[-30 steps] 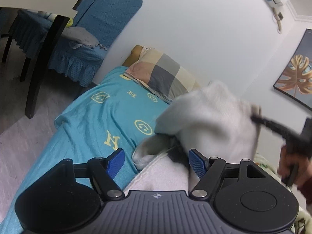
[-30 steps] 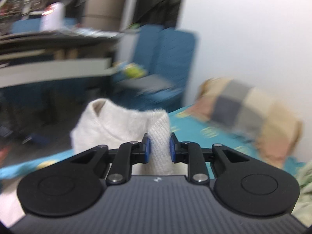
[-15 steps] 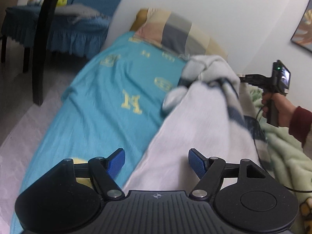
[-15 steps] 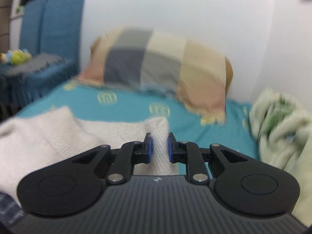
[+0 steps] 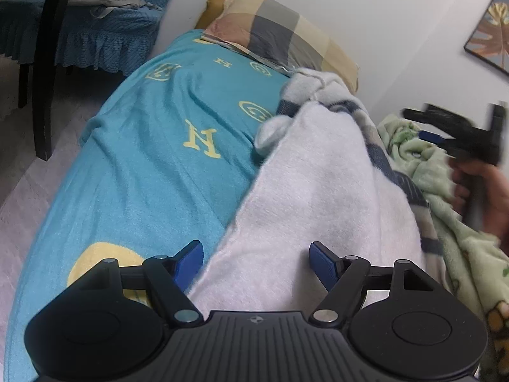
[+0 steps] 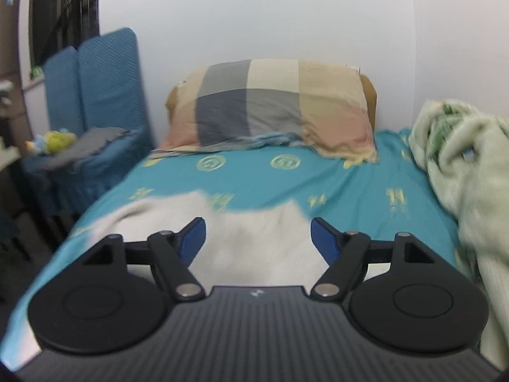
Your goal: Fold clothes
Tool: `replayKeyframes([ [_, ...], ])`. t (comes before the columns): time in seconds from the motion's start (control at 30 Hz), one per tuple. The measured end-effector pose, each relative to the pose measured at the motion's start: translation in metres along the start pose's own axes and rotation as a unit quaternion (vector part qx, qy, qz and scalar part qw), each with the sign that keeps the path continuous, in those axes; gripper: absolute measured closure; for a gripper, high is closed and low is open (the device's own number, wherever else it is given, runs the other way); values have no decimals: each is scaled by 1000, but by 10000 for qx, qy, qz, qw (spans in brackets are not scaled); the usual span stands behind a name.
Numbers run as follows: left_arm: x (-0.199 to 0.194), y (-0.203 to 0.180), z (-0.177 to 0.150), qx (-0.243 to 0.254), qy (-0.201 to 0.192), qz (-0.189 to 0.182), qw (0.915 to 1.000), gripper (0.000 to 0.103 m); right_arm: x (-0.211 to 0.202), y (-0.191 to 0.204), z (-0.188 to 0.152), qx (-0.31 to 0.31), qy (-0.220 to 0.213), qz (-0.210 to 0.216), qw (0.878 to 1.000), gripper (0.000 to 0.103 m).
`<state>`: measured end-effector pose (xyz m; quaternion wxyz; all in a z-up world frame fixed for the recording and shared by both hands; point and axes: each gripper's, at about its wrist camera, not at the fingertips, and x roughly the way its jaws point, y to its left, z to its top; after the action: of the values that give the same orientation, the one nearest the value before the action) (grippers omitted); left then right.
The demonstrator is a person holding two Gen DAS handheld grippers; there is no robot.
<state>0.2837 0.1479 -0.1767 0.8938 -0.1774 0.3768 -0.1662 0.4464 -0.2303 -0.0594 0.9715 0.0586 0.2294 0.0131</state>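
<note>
A white fleecy garment [image 5: 318,191] with dark stripes lies lengthwise on the teal bed sheet [image 5: 159,159]. My left gripper [image 5: 256,256] hovers open over its near end, blue pads wide apart and clear of the cloth. At the right edge, blurred, a hand [image 5: 483,191] holds my right gripper [image 5: 420,124] beside the garment. In the right wrist view the right gripper [image 6: 257,235] has its jaws opening. The white garment [image 6: 254,251] lies flat under and between them, and the pads do not press on it.
A checked pillow [image 5: 280,35] leans on the wall at the bed's head. A rumpled green blanket [image 6: 461,165] fills the bed's right side. A blue-covered chair [image 5: 95,31] and a dark table leg [image 5: 47,63] stand left of the bed.
The right gripper was shut on a fold of the white garment; it has let go and its jaws stand wide. The garment now lies flat. Both grippers sank lower over the bed.
</note>
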Motion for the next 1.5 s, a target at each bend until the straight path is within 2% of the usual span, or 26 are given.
replayKeyframes([
  [0.1,2,-10,-2,299,63,172,9994,31,-70,14,-36,267,343,237,9988,28],
  [0.2,3,-18,-4,473,121,339,9982,38,-126,30,-84,322,941,195,9949,28],
  [0.23,3,-20,-5,548,128,407,9976,47,-139,35,-100,266,1135,173,9930,28],
  [0.27,2,-23,-6,620,129,485,9968,63,-149,39,-116,165,1320,177,9910,28],
  [0.3,2,-26,-8,689,121,576,9959,70,-154,38,-130,90,1440,180,9894,28],
  [0.33,-1,-30,-8,736,94,658,9951,84,-159,38,-143,20,1562,183,9875,28],
  [0.37,-6,-33,-8,747,37,723,9946,89,-158,36,-153,-5,1704,192,9852,28],
  [0.4,-12,-37,-8,759,-19,788,9940,89,-157,35,-162,-36,1827,196,9830,29],
  [0.5,-46,-47,-7,484,-336,780,9952,91,-160,34,-174,-280,1778,75,9836,29],
  [0.6,-92,-60,-13,50,-475,343,9983,92,-162,24,-173,-96,1660,-163,9860,29],
  [0.63,-105,-66,-17,-40,-464,214,9987,92,-166,20,-171,24,1591,-123,9872,29],
  [0.73,-123,-94,-36,87,-213,93,9997,93,-176,16,-164,247,1354,40,9905,29],
  [0.87,-100,-108,-63,303,214,181,9991,93,-177,29,-164,-28,1249,298,9917,29],
  [1.0,-73,-92,-72,21,396,36,9992,91,-155,42,-185,-323,1700,323,9844,29],
  [1.1,-79,-79,-66,-314,265,-174,9990,75,-144,46,-195,-378,1850,273,9816,29],
  [1.17,-91,-71,-63,-610,195,-350,9973,39,-143,47,-193,-326,1817,241,9825,29],
  [1.23,-108,-62,-58,-996,-26,-585,9933,30,-143,46,-189,-192,1770,199,9838,29],
  [1.3,-122,-50,-50,-1524,-331,-947,9832,23,-143,46,-184,-56,1665,167,9859,29],
  [1.37,-126,-32,-36,-2114,-621,-1248,9674,21,-140,45,-178,34,1549,107,9879,29],
  [1.43,-118,-9,-18,-2646,-758,-1342,9519,21,-137,41,-174,157,1464,36,9891,29],
  [1.5,-97,12,6,-2985,-766,-1197,9438,21,-132,39,-172,360,1446,19,9888,29],
])
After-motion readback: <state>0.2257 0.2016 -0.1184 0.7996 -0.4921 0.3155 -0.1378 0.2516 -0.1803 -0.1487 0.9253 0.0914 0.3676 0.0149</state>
